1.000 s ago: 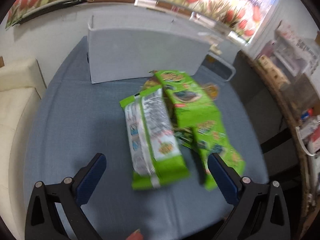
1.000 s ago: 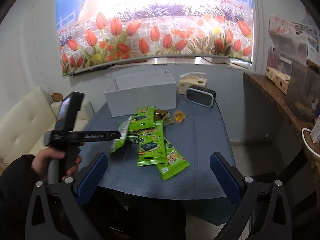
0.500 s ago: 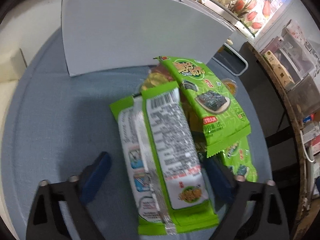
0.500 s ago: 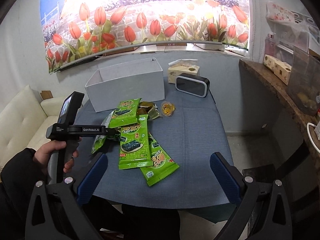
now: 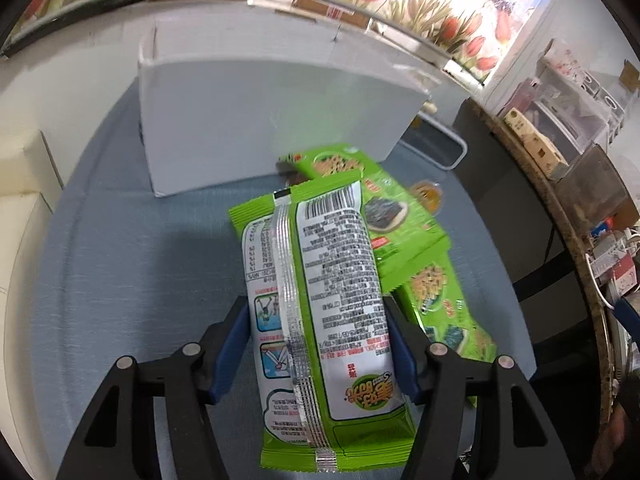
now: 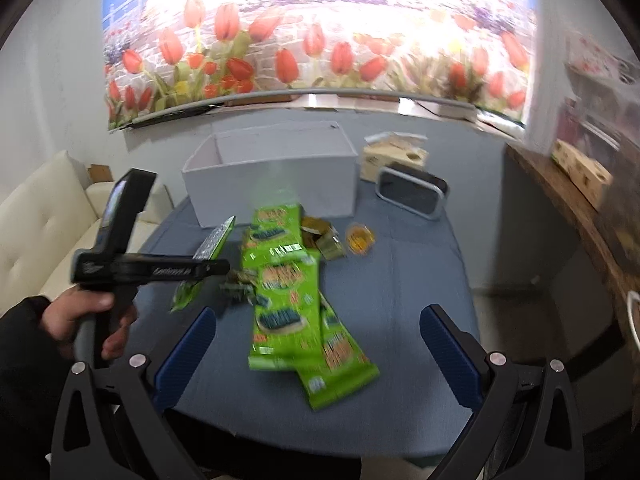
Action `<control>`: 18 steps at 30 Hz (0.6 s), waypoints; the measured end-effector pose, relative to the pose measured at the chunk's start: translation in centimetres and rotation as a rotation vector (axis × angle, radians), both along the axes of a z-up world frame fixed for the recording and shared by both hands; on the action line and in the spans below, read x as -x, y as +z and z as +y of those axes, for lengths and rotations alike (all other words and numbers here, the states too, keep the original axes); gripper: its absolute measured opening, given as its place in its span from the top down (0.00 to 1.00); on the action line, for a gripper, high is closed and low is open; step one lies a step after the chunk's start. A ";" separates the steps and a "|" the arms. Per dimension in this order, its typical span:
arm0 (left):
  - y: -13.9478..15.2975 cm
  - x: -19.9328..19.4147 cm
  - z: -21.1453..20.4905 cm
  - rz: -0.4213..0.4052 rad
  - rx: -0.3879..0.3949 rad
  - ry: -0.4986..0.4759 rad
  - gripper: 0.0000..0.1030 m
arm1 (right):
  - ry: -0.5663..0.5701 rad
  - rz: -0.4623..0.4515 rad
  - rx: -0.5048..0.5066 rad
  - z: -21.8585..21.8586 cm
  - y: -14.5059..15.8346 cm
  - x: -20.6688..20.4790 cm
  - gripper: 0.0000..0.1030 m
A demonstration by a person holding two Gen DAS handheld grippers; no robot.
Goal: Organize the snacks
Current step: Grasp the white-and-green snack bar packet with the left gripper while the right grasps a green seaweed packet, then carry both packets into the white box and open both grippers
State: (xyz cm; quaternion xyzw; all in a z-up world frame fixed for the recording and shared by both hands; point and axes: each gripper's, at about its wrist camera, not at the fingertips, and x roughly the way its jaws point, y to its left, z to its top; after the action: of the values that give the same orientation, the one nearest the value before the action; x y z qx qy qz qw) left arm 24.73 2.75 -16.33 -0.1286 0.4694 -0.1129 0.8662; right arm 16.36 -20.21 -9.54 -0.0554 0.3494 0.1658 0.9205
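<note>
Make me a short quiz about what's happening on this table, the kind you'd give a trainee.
1. True or false: the left tool is shut on a green snack packet.
2. Which side of that packet faces the left camera: A) the seaweed picture, B) the barcode and small print?
3. Fill in: the right tool holds ____.

Key
1. True; its blue pads press both sides of the packet.
2. B.
3. Nothing; it hangs open above the other green packets on the blue table, in front of the white box.
</note>
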 end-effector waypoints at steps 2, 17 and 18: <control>1.2 1.1 0.3 -0.031 -0.032 0.008 0.34 | 0.030 0.024 -0.004 1.3 -0.7 -2.6 0.00; 7.0 6.9 7.4 -0.162 -0.108 0.084 0.34 | 0.105 0.185 0.118 11.5 -9.1 -16.4 0.09; 7.1 7.1 7.7 -0.160 -0.103 0.086 0.34 | 0.108 0.192 0.116 11.6 -9.3 -16.8 0.17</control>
State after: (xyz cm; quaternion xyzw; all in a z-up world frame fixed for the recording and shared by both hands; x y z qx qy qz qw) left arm 17.65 10.46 -9.27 -0.0948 0.3981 -0.0611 0.9104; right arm 33.11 -8.63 -18.79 -0.1114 0.4413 0.1991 0.8679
